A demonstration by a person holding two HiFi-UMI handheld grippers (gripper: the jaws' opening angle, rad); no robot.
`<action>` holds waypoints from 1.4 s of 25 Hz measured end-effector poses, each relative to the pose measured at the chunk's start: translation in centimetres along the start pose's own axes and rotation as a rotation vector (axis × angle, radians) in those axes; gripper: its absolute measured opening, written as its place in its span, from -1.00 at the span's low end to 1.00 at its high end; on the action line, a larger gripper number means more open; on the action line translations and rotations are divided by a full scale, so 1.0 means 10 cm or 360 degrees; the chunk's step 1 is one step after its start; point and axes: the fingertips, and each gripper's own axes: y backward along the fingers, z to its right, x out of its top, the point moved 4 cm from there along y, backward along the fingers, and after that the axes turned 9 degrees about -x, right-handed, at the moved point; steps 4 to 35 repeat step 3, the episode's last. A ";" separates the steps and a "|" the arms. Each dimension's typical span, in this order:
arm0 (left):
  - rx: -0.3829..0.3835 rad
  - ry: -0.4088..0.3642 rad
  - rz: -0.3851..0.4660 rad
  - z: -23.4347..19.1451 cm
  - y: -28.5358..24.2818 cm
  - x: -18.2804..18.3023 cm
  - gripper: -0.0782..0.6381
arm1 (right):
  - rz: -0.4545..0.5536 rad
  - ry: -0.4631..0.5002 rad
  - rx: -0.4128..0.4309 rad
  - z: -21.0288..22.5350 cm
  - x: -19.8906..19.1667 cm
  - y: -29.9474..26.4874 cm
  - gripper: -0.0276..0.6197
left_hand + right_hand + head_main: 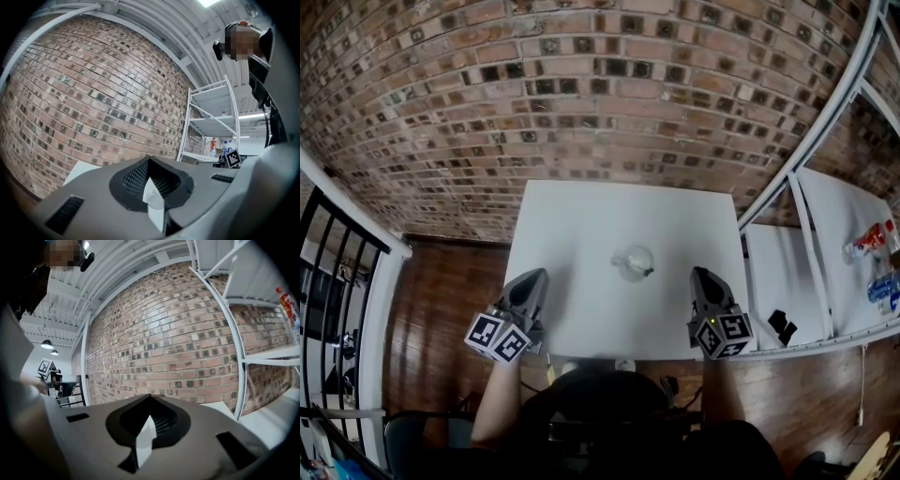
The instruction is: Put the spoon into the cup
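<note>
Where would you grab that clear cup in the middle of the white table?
Likely across its round side wall, coming level from the near-left, where the left hand-held gripper sits. The cup appears to stand upright, alone on the table; a small dark piece sticks out at its right rim, so that side is less free.

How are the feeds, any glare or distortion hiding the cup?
Head view: fisheye bows the brick wall; even light, no glare; clear cup faint on the white table. Left gripper view, right gripper view: dark vignette, near jaws soft, cup not in frame.
</note>
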 end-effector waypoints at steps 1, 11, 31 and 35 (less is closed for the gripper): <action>0.0001 0.0001 0.0000 0.00 0.00 0.00 -0.77 | -0.0001 0.0000 0.0000 0.00 0.00 -0.01 -0.91; 0.0005 0.0005 -0.0001 0.00 -0.01 -0.01 -0.77 | -0.0006 0.0001 0.0001 0.01 0.00 -0.02 -0.91; 0.0005 0.0005 -0.0001 0.00 -0.01 -0.01 -0.77 | -0.0006 0.0001 0.0001 0.01 0.00 -0.02 -0.91; 0.0005 0.0005 -0.0001 0.00 -0.01 -0.01 -0.77 | -0.0006 0.0001 0.0001 0.01 0.00 -0.02 -0.91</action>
